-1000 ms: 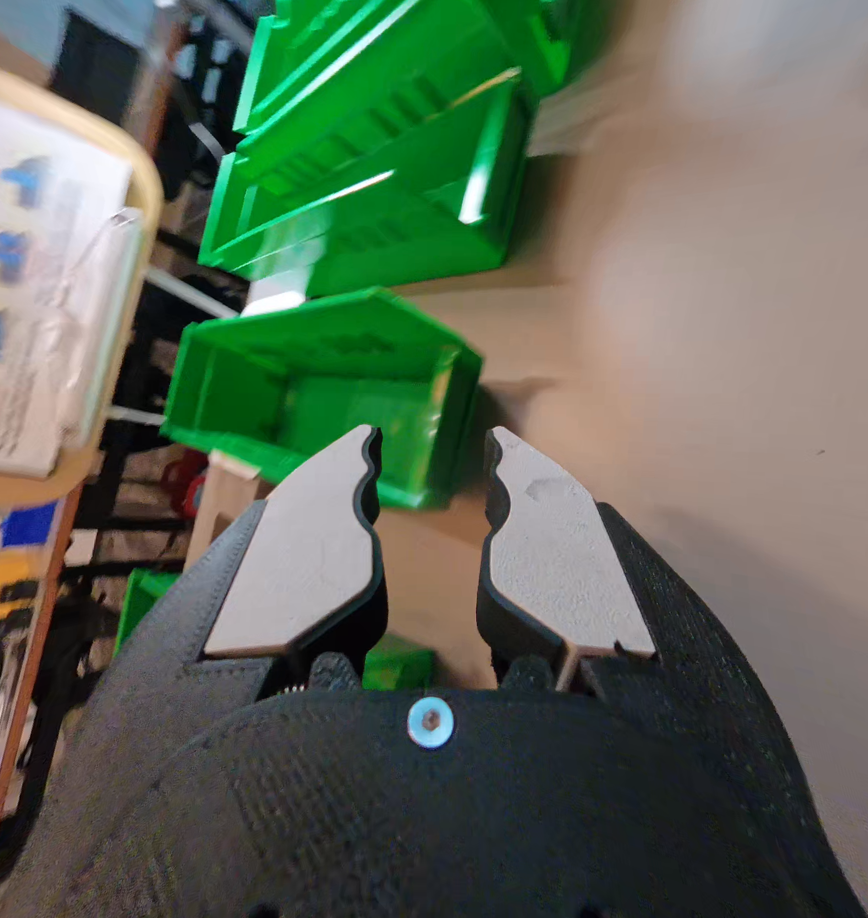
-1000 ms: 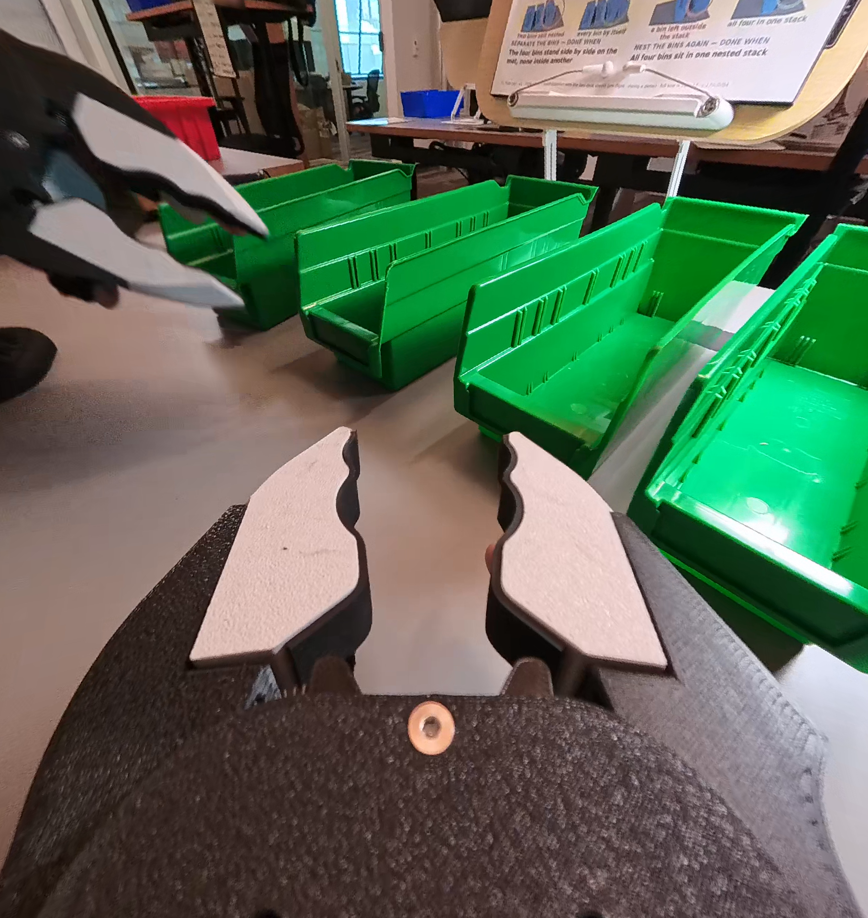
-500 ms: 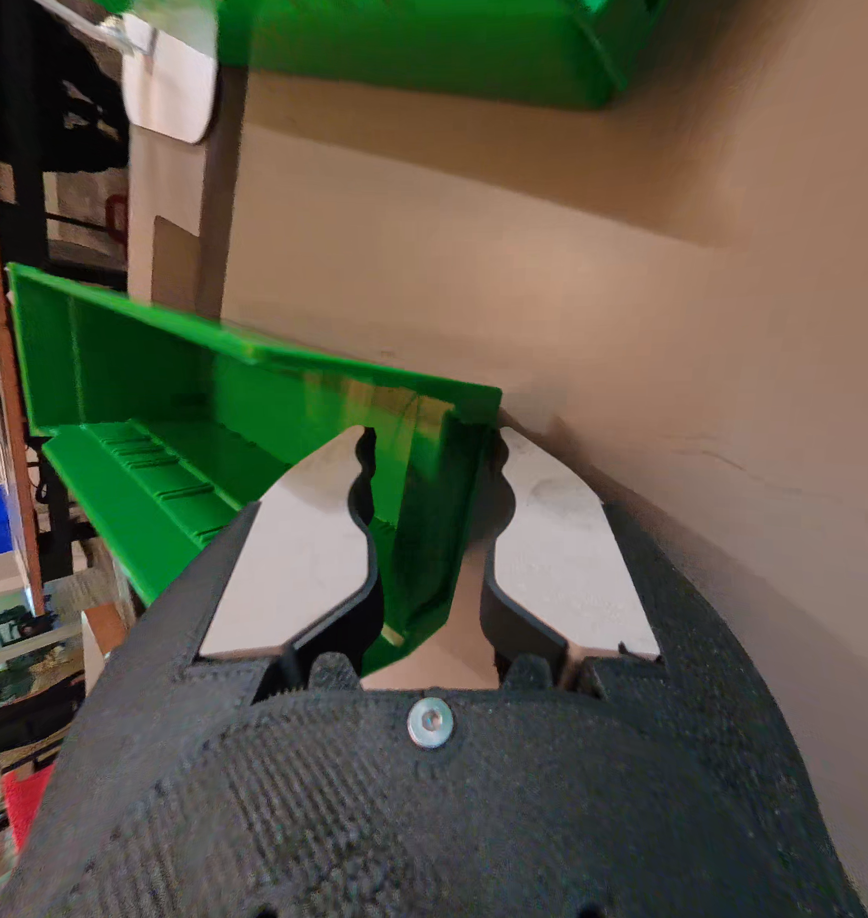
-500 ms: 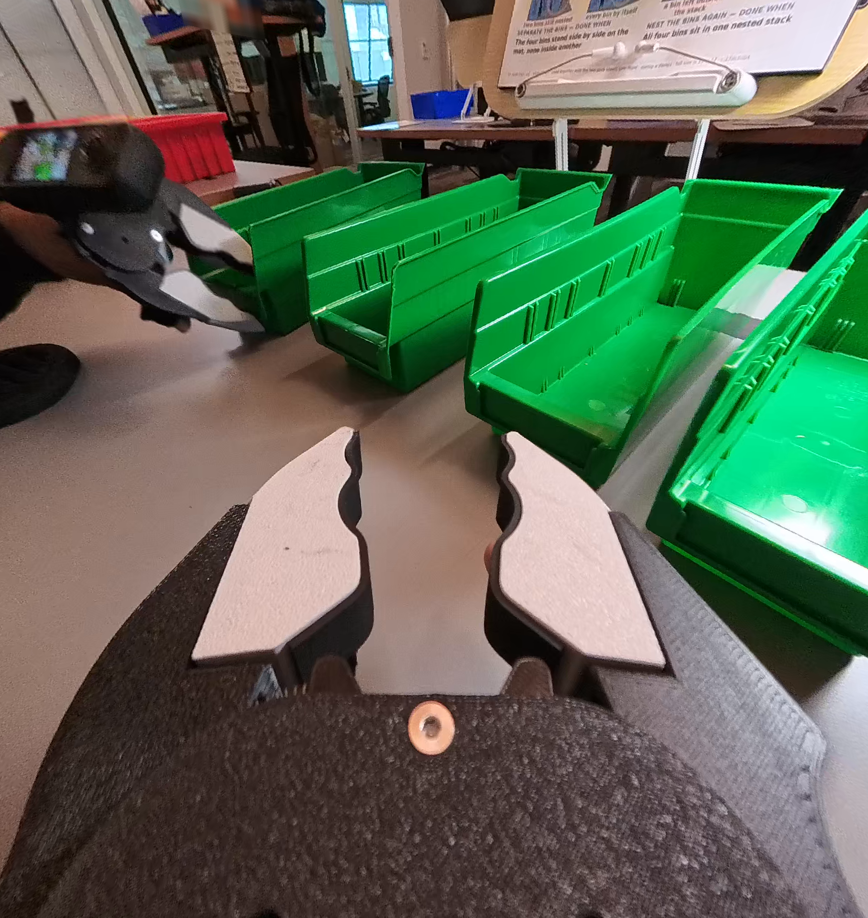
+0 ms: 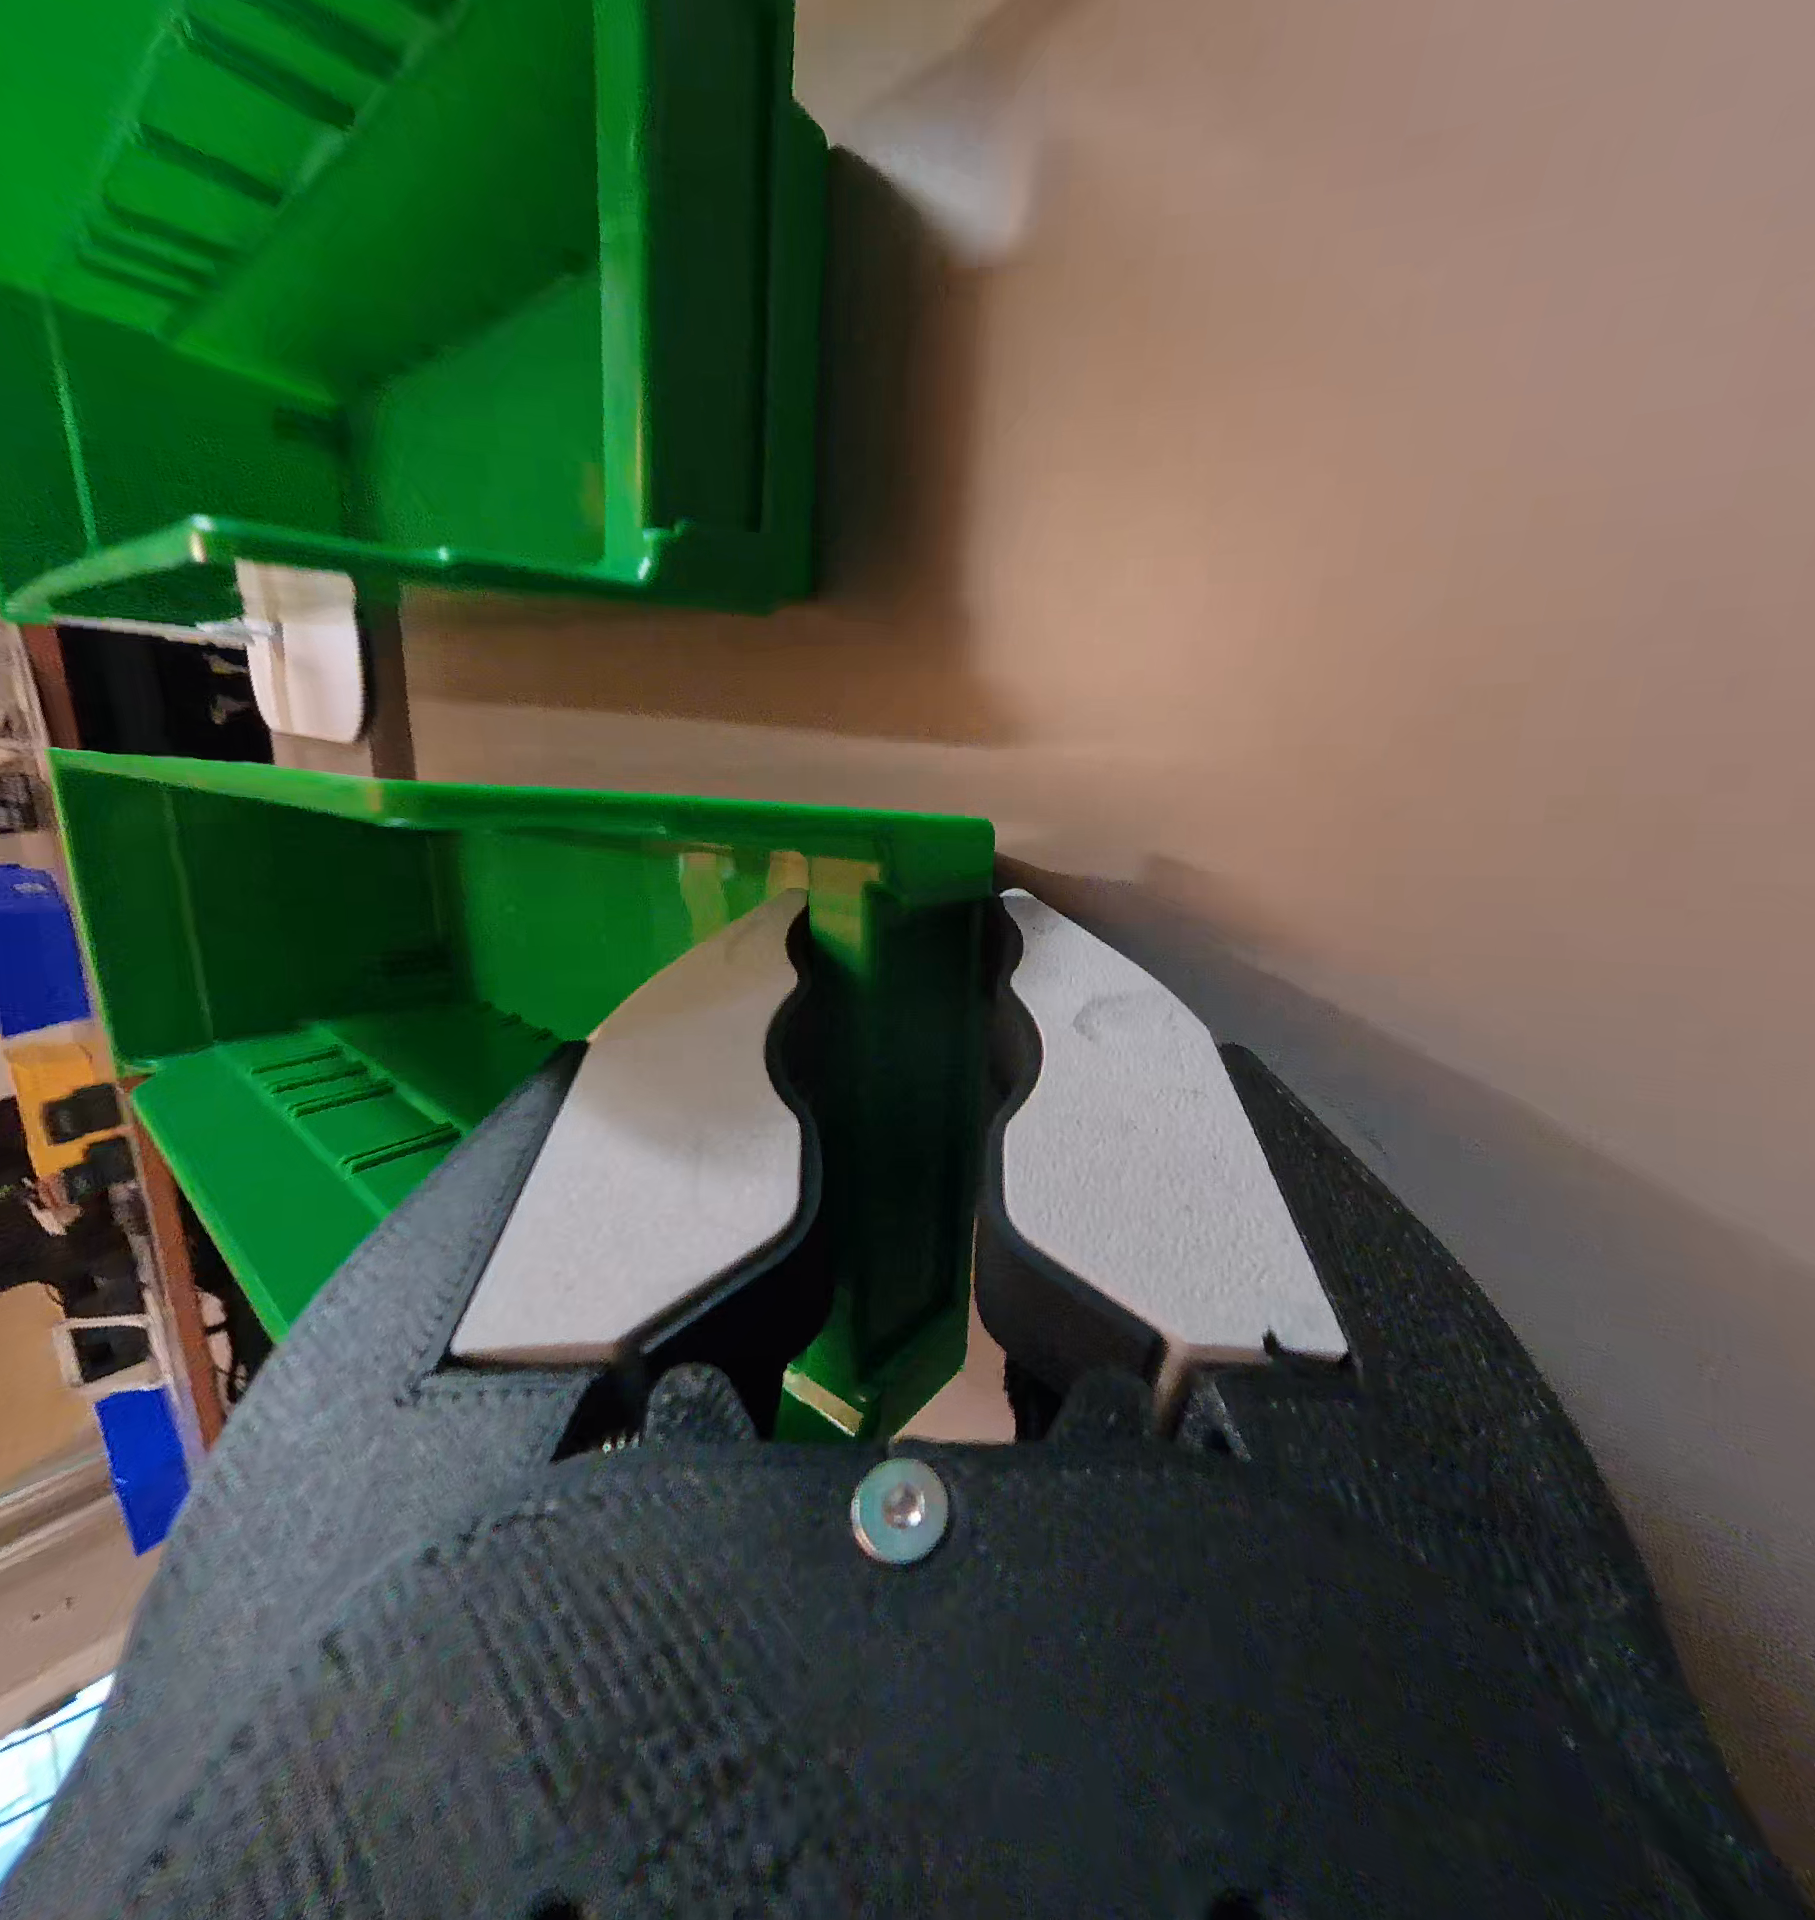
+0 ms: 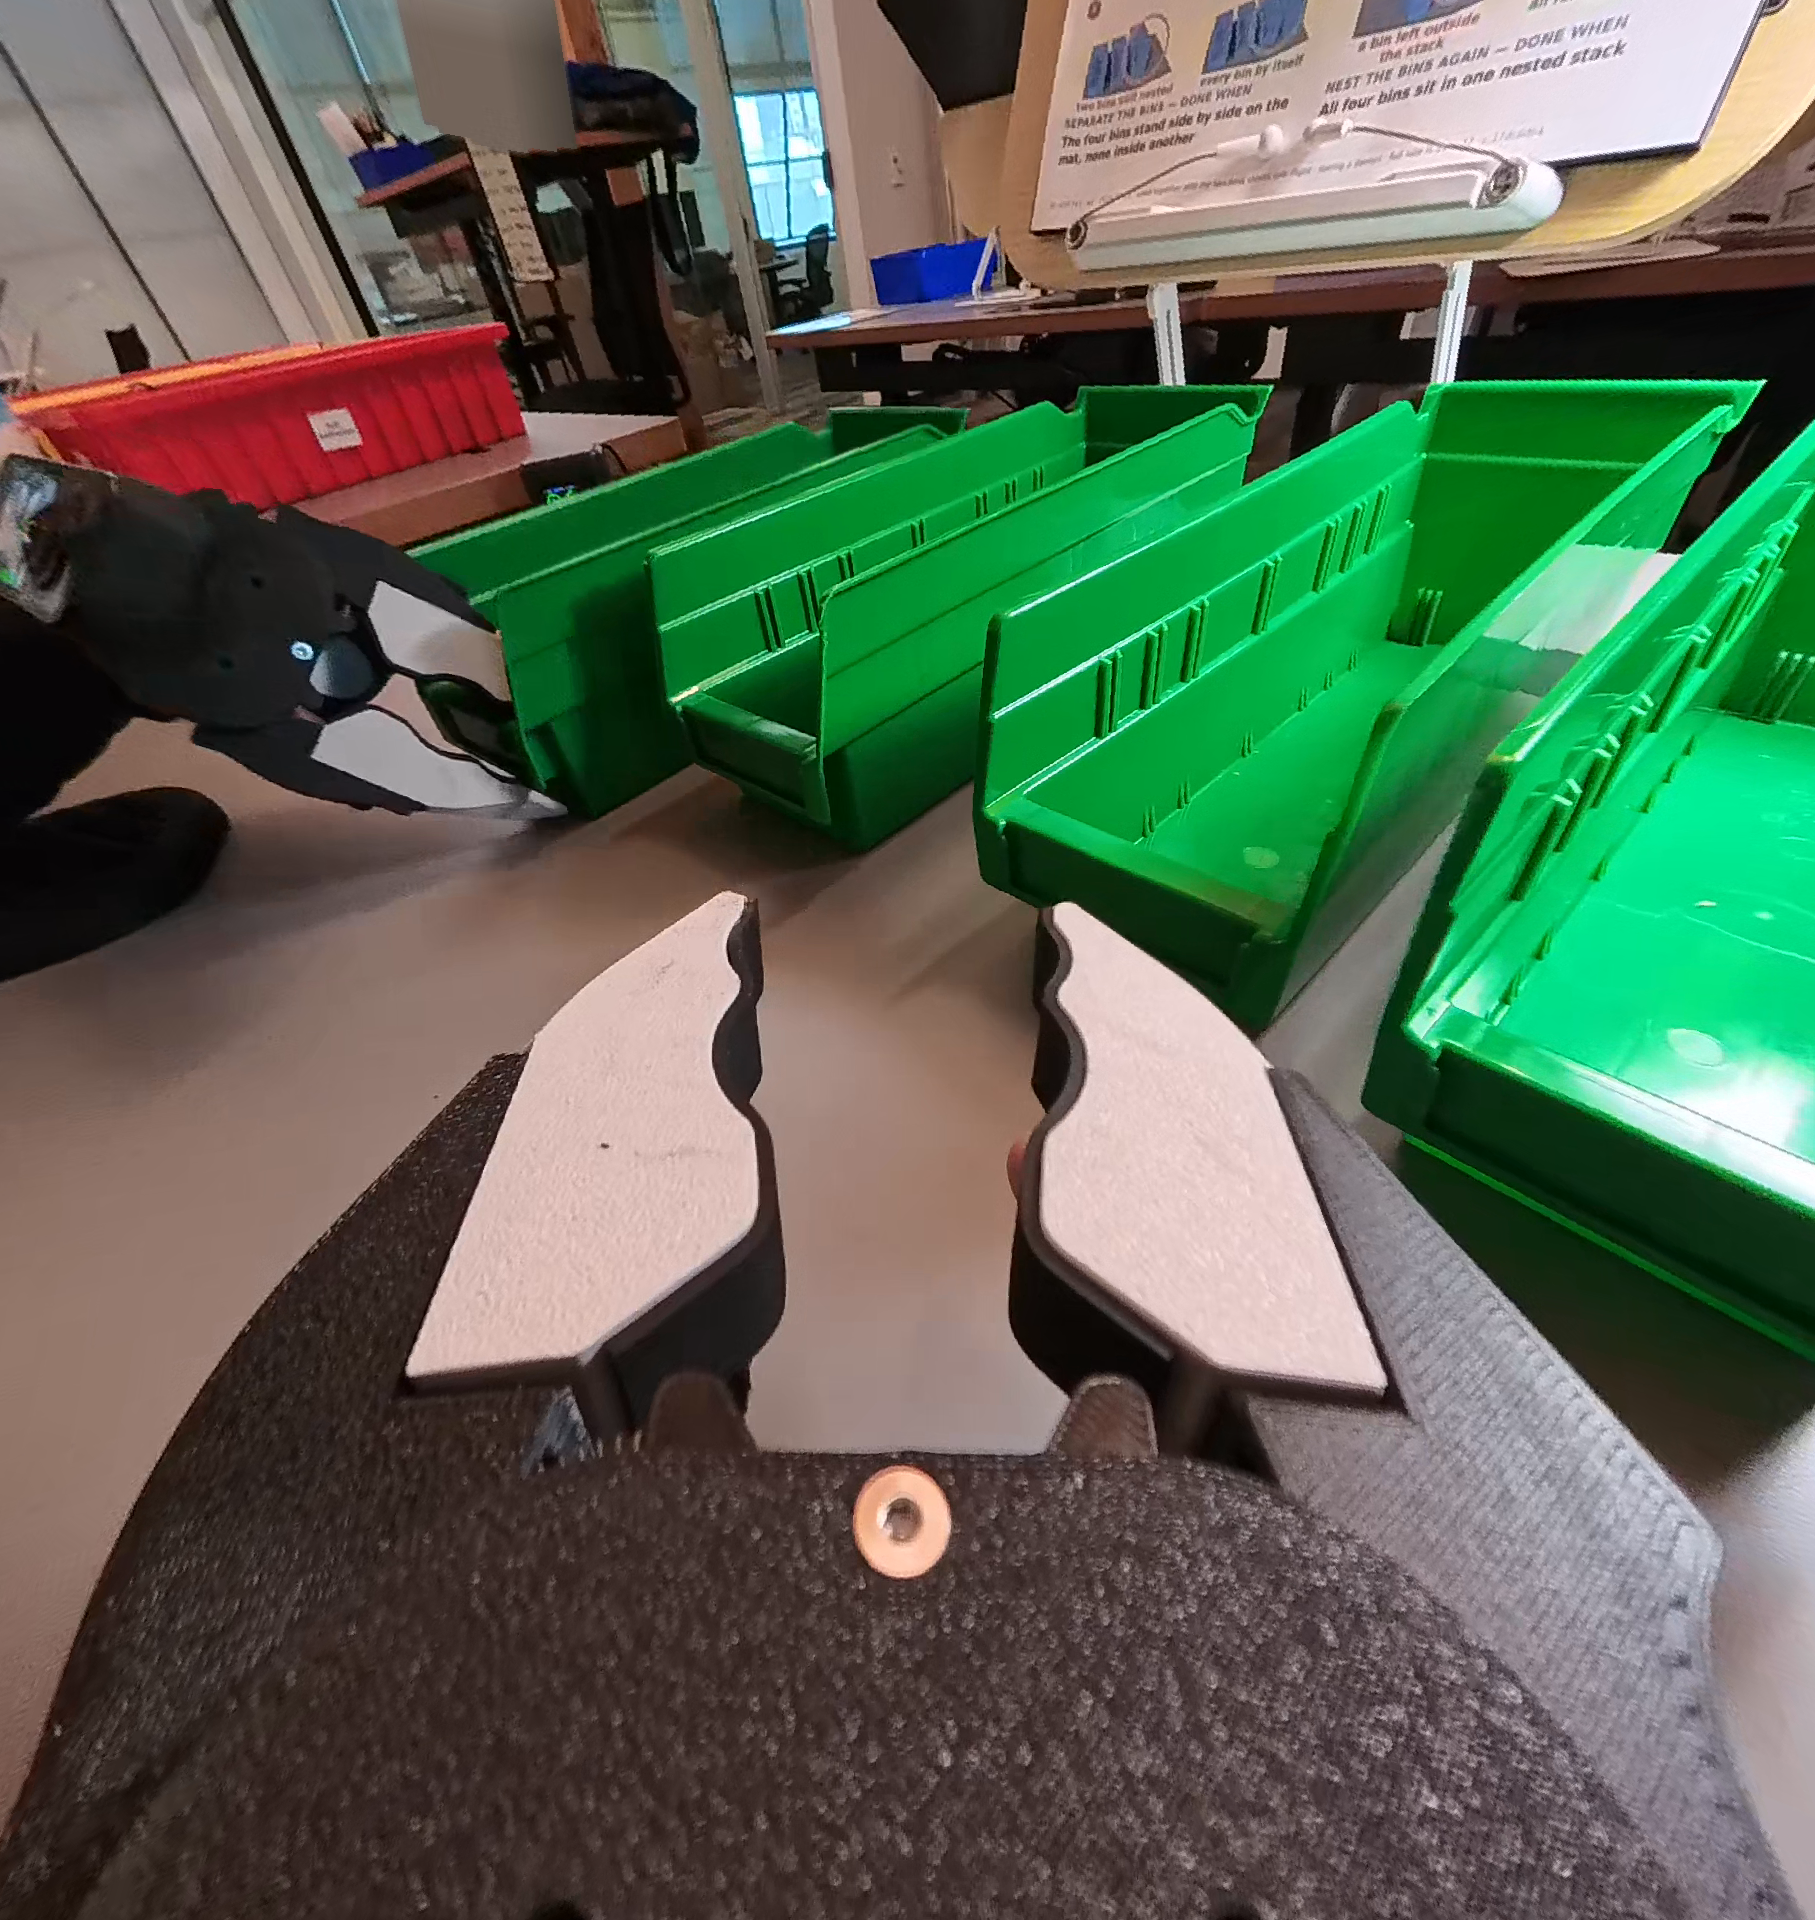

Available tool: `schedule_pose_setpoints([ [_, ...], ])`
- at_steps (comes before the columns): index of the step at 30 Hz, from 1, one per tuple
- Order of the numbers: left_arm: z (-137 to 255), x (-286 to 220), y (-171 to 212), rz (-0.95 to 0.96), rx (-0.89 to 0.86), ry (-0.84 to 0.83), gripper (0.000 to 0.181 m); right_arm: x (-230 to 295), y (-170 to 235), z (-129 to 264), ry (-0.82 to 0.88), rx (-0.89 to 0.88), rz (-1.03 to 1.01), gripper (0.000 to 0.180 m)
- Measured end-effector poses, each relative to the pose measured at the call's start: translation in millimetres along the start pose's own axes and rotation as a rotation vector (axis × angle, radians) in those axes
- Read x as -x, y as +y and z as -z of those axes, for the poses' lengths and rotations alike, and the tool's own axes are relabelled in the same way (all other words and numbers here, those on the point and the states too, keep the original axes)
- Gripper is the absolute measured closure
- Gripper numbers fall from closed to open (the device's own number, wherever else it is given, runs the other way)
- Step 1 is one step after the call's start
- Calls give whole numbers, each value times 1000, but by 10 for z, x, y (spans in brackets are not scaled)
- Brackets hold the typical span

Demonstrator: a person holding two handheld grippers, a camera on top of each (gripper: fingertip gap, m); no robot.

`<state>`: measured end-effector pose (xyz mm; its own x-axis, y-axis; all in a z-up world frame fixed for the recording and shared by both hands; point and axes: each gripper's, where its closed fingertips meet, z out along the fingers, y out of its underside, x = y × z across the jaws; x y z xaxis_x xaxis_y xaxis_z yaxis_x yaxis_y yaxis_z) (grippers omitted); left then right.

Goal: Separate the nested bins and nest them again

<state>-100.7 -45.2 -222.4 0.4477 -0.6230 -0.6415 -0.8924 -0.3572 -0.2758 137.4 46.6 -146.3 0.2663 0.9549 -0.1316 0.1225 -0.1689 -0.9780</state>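
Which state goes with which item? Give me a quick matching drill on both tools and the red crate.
Items:
1. left tool
2. right tool
3. red crate

States:
A. open and empty above the bare table
B. on a farther surface, behind the row of bins
C. astride the front wall of the end green bin

Pairs: 1-C, 2-A, 3-B
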Motion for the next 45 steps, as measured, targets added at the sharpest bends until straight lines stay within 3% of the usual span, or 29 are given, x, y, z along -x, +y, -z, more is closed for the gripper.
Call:
schedule_pose_setpoints([
  [13, -318, 410, 39, -32, -44, -71, 150, -10, 48, -45, 4, 18, 10, 130],
  [16, -285, 462, 23, 10, -82, -105, 142, -13, 33, -37, 10, 11, 20, 130],
  [22, 456, 549, -399, 304, -404, -97, 132, -69, -4, 14, 69, -8, 77, 128],
  [26, 1041, 585, -582, 678, -692, -59, 129, -147, 16, 4, 137, 3, 132, 126],
  [28, 1209, 577, -485, 886, -775, -60, 130, -195, 2, 14, 184, 1, 157, 123],
  [31, 1278, 517, -211, 1029, -780, -156, 128, -310, -53, 76, 282, -12, 183, 122],
  [39, 1053, 593, 352, 1044, -665, -321, 125, -589, -37, 177, 413, 11, 142, 122],
  [45, 1088, 601, 404, 1080, -685, -331, 123, -665, -98, 273, 454, -6, 162, 123],
])
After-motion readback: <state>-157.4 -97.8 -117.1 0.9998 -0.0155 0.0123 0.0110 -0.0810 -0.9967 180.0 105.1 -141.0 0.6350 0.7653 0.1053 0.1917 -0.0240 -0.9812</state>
